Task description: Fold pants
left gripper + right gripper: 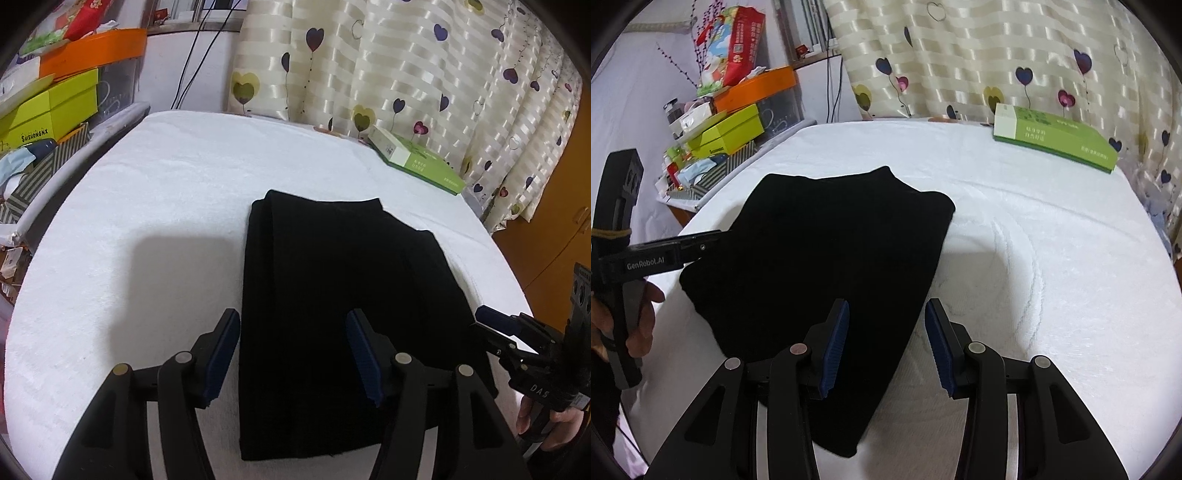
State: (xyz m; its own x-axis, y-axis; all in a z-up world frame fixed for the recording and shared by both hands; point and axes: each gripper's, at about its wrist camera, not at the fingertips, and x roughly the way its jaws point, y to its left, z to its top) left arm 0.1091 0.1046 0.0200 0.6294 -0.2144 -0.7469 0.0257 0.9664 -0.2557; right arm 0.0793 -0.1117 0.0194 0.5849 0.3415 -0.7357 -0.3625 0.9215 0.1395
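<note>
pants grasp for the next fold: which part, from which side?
Judging from the pose, take the near hem corners of the black pants, which lie flat and lengthwise on the white towel. Come in low from the near end. The left gripper and right gripper are both open and each straddles a long edge there.

A bed with a white cover (pixel 177 206) carries black folded pants (pixel 332 295) and, near its far edge, a green box (pixel 417 162).
</note>
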